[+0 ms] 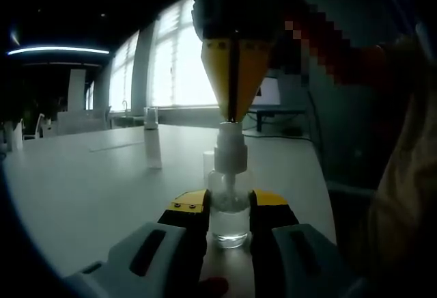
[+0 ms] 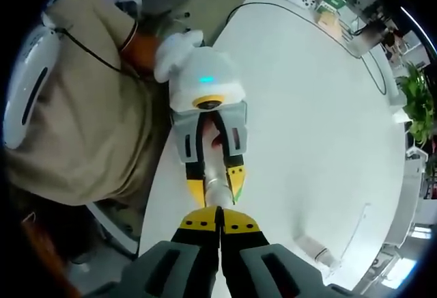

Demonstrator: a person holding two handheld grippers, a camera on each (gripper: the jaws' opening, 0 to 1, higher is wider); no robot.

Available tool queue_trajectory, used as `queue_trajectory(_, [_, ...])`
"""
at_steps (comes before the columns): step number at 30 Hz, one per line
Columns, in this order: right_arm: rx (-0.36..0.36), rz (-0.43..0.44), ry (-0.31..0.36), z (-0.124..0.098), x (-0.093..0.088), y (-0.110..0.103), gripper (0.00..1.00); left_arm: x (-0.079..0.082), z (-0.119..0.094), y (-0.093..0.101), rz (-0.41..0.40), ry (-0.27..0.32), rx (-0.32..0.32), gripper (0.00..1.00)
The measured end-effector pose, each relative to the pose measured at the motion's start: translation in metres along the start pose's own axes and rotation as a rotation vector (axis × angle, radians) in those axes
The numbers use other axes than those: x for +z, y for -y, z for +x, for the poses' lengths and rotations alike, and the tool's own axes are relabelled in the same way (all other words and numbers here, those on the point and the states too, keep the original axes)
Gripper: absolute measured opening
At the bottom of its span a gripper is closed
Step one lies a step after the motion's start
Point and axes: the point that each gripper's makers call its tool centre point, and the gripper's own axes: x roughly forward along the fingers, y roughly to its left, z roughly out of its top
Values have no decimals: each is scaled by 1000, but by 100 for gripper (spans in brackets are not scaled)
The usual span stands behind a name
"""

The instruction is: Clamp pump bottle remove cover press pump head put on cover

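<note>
Pump-press step: left gripper [image 1: 229, 210] jaws clamp small clear plastic pump bottle [image 1: 229, 219] upright on white table [image 1: 82, 195]; right gripper [image 2: 219, 221], jaws together, bears on white pump head [image 1: 229, 149]; next, refit clear cover [image 1: 151, 117]

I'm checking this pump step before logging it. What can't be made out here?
- Left gripper view: the pump bottle's nozzle top is hidden by the right tongs pressing down on it.
- Left gripper view: the cover far back on the table is dim and blurred.
- Right gripper view: the bottle body is hidden under the closed right tongs and the left tongs.
</note>
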Motion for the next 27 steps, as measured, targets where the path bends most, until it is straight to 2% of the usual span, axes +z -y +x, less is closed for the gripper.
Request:
queue_trajectory(23, [-4, 2, 5, -1, 0, 0, 0, 0, 0, 1, 0, 0, 1, 14])
queue_trajectory(27, [-6, -22, 12, -5, 1, 0, 0, 0, 0, 0, 1, 0, 1, 14])
